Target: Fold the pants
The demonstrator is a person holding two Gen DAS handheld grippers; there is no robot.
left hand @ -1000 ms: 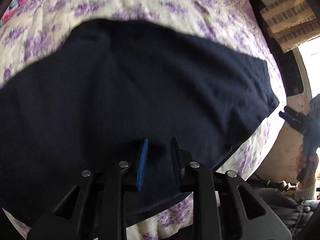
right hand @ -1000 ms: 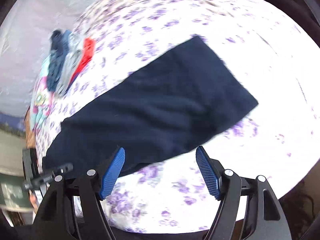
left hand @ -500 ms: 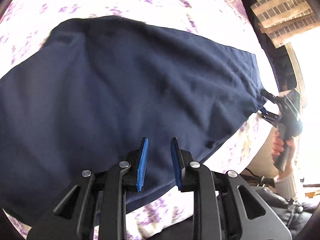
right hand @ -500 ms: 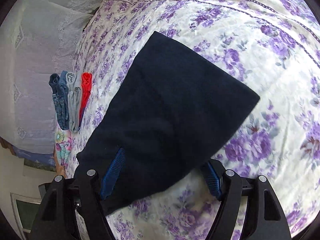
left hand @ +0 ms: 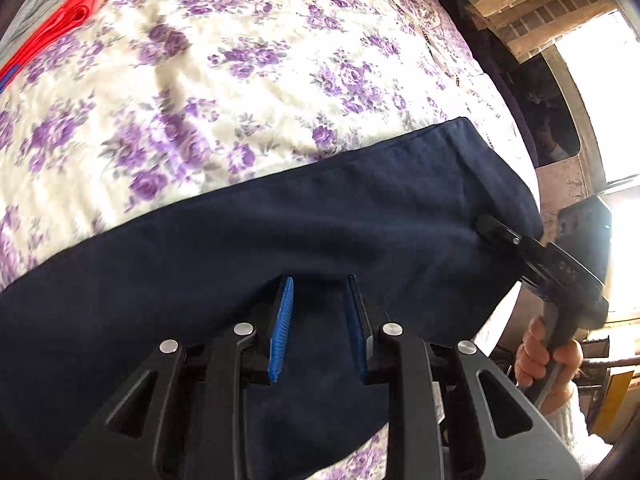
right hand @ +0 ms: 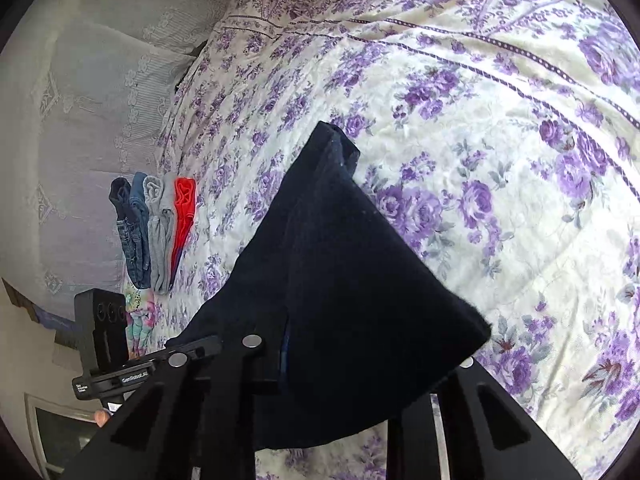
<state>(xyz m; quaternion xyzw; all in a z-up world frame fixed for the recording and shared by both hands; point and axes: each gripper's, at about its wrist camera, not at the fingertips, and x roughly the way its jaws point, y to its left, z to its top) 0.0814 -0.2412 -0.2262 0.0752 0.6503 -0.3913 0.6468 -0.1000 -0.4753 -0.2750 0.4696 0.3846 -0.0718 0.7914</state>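
Note:
The navy pants (left hand: pixel 280 232) lie folded lengthwise on the floral bedspread (left hand: pixel 240 60), near its front edge. My left gripper (left hand: pixel 318 300) is shut on the near edge of the pants, cloth bunched between its blue pads. My right gripper shows in the left wrist view (left hand: pixel 486 226) clamped on the right end of the pants. In the right wrist view the pants (right hand: pixel 340 280) drape over that gripper and hide its fingertips; the cloth rises off the bed.
A row of folded garments (right hand: pixel 156 224), dark blue, denim, grey and red, lies at the far side of the bed. A lace curtain (right hand: pixel 80 120) hangs behind. A window and brick wall (left hand: pixel 540 8) stand to the right.
The right gripper came in from off the bed, closed on the right end of the pants and lifted it. The pants' far edge has drawn toward me.

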